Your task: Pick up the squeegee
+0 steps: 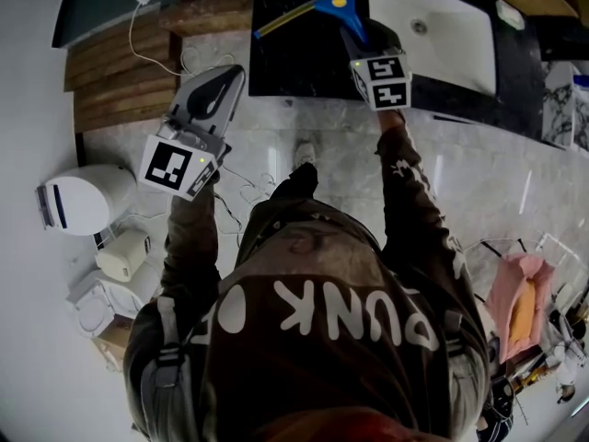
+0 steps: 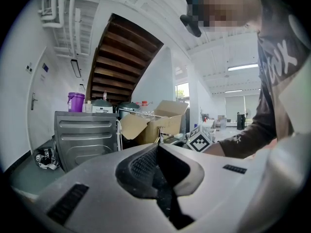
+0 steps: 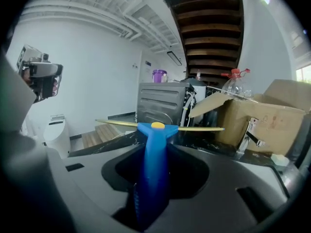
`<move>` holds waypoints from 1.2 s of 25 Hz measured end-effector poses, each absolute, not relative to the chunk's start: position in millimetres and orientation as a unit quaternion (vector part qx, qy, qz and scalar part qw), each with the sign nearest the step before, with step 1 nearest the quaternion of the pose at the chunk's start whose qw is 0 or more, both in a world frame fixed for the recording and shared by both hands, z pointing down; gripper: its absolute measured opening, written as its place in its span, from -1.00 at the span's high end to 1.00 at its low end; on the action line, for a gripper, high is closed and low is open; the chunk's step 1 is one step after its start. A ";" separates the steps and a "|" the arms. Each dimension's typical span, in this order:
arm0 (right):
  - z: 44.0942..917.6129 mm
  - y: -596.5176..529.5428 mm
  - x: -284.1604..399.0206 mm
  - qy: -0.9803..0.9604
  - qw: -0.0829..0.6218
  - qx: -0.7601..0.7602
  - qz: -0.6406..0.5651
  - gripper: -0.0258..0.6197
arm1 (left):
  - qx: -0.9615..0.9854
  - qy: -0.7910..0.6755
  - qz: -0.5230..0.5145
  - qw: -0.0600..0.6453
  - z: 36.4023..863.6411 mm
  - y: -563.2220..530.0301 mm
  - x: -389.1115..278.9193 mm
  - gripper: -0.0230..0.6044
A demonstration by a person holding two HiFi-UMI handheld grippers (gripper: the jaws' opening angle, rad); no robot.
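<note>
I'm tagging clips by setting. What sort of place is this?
Probably a bathroom mock-up in a large hall: white sink in a black counter, a toilet, a cardboard box.

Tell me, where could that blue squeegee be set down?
The dark countertop left of the white sink is bare, right under the squeegee. The floor beside the toilet is crowded with white containers.
</note>
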State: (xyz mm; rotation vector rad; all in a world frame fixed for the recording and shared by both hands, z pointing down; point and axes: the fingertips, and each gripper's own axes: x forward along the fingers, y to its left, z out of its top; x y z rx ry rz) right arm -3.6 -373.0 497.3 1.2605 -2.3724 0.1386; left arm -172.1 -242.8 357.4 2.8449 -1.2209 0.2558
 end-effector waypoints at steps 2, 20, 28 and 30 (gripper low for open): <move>486.6 -366.3 -0.9 -0.860 0.215 0.460 0.043 0.47 | 0.915 -0.395 0.080 0.012 354.1 -241.0 -173.7 0.92; 382.6 -312.7 21.7 -0.860 0.145 0.488 -0.017 0.47 | 0.920 -0.385 0.067 -0.025 321.5 -237.8 -173.5 0.92; 334.2 -287.2 27.4 -0.865 0.110 0.486 -0.055 0.47 | 0.916 -0.392 0.068 -0.047 304.6 -232.1 -174.6 0.92; 322.2 -281.2 31.4 -0.866 0.100 0.486 -0.062 0.47 | 0.915 -0.394 0.070 -0.051 299.3 -231.0 -172.1 0.92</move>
